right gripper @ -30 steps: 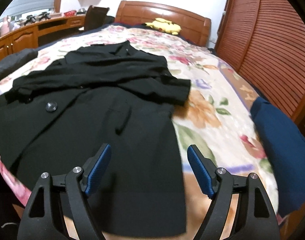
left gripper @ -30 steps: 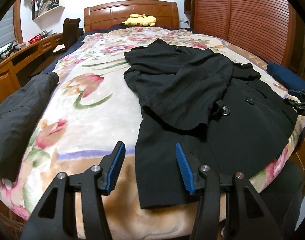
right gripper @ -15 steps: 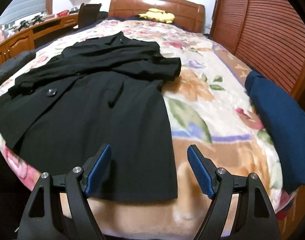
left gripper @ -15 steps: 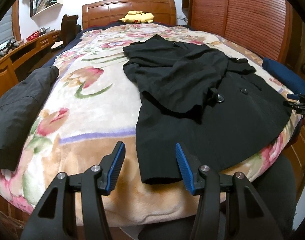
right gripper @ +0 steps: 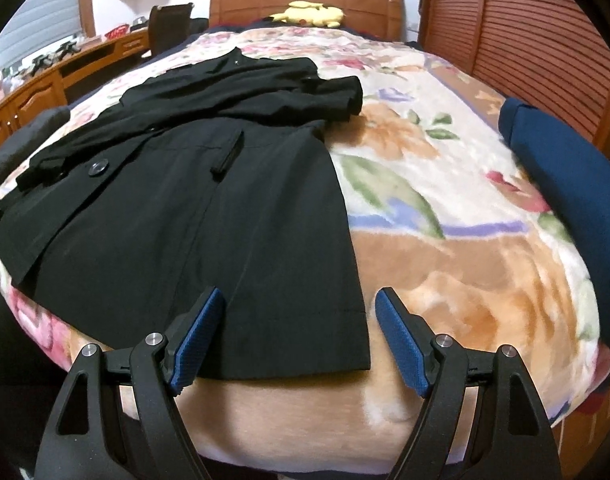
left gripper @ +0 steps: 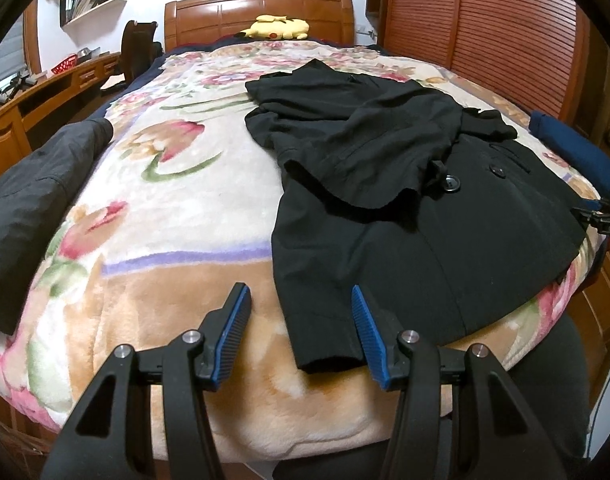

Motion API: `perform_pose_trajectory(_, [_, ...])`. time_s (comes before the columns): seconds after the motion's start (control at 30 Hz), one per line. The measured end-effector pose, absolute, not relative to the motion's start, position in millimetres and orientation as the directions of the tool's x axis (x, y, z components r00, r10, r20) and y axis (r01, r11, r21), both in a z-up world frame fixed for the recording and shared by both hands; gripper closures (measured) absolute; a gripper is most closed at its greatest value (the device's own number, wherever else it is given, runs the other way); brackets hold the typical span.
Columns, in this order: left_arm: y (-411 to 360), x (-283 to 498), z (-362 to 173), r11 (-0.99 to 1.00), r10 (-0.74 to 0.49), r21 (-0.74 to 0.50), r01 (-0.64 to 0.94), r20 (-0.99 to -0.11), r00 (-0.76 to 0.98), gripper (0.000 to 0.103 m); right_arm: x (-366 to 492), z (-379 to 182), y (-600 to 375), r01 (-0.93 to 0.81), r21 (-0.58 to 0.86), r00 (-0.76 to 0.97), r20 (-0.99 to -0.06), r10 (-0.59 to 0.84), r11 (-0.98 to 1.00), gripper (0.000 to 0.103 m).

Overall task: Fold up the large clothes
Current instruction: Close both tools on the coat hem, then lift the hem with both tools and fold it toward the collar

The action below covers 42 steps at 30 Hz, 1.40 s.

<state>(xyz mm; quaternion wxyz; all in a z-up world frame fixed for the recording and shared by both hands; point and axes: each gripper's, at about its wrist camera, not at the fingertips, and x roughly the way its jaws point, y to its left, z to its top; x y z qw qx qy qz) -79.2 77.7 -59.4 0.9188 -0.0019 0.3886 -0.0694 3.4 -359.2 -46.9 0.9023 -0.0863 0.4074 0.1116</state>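
Hovering released at the near edge of the floral-blanketed bed, the left hand-held gripper and right hand-held gripper flank the black buttoned coat's hem.

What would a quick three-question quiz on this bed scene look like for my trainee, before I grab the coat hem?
1. True or false: the left gripper is shut on the black coat.
2. Which coat corner lies between the right gripper fingers: A hem, B collar, C cuff?
3. Fill in: the yellow plush toy lies by the ____.

Key: 1 false, both grippers are open and hold nothing. 2 A. 3 headboard.
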Motion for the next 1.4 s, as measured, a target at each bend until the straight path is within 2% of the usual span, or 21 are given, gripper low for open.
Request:
perform_pose_trajectory(0.13, [81.0, -78.7, -60.1, 0.988, -0.153, -0.088, 0.129, -0.714, 0.683, 0.055, 3.1, -45.9, -355.6, -0.27, -0.07, 0.635, -0.763, 0.123, 0.96, 0.026])
perform_pose_trajectory(0.23, [79.4, -80.5, -59.6, 0.985, -0.17, -0.095, 0.146, -0.714, 0.679, 0.064, 2.8, -46.4, -354.3, -0.282, -0.064, 0.634, -0.762, 0.135, 0.957, 0.03])
perform_pose_trajectory(0.3, [76.9, -81.9, -58.5, 0.983, -0.178, -0.097, 0.157, -0.716, 0.674, 0.074, 2.3, -46.9, -355.6, -0.289, -0.056, 0.635, -0.759, 0.147, 0.956, 0.034])
perform_pose_trajectory(0.4, [73.1, -83.4, -57.9, 0.984, -0.167, -0.077, 0.162, -0.72, 0.674, 0.075, -0.1, -46.4, -356.7, -0.303, -0.033, 0.63, -0.756, 0.174, 0.952, 0.043])
perform_pose_trajectory(0.53, [73.8, -83.6, -57.6, 0.983, -0.171, -0.082, 0.162, -0.725, 0.667, 0.075, -1.9, -45.1, -356.5, -0.303, -0.028, 0.631, -0.755, 0.178, 0.953, 0.048])
perform_pose_trajectory(0.63, [75.7, -84.0, -57.0, 0.98, -0.191, -0.101, 0.173, -0.726, 0.66, 0.08, -2.9, -43.7, -352.5, -0.329, -0.01, 0.62, -0.757, 0.207, 0.944, 0.067])
perform_pose_trajectory(0.67, [76.3, -84.2, -56.5, 0.978, -0.202, -0.112, 0.176, -0.726, 0.658, 0.087, -3.4, -43.4, -350.0, -0.34, -0.005, 0.616, -0.757, 0.219, 0.94, 0.076])
perform_pose_trajectory(0.7, [76.8, -84.8, -55.7, 0.975, -0.218, -0.128, 0.183, -0.724, 0.655, 0.095, -4.1, -43.0, -346.8, -0.348, -0.015, 0.618, -0.756, 0.218, 0.937, 0.08])
perform_pose_trajectory(0.73, [76.7, -86.1, -54.2, 0.973, -0.227, -0.137, 0.187, -0.721, 0.655, 0.096, -4.6, -42.3, -343.9, -0.35, -0.029, 0.624, -0.753, 0.21, 0.936, 0.081])
perform_pose_trajectory(0.8, [75.3, -90.0, -50.3, 0.973, -0.225, -0.131, 0.188, -0.712, 0.666, 0.101, -5.0, -40.2, -340.9, -0.358, -0.029, 0.63, -0.745, 0.219, 0.933, 0.093])
perform_pose_trajectory(0.97, [73.9, -104.2, -31.2, 0.973, -0.23, -0.132, 0.191, -0.661, 0.714, 0.102, -9.7, -25.9, -336.3, -0.364, -0.045, 0.682, -0.694, 0.233, 0.931, 0.098])
perform_pose_trajectory(1.4, [77.7, -149.4, 43.2, 0.973, -0.229, -0.101, 0.206, -0.489, 0.842, 0.102, -35.2, 49.0, -339.5, -0.388, -0.016, 0.776, -0.545, 0.317, 0.922, 0.1])
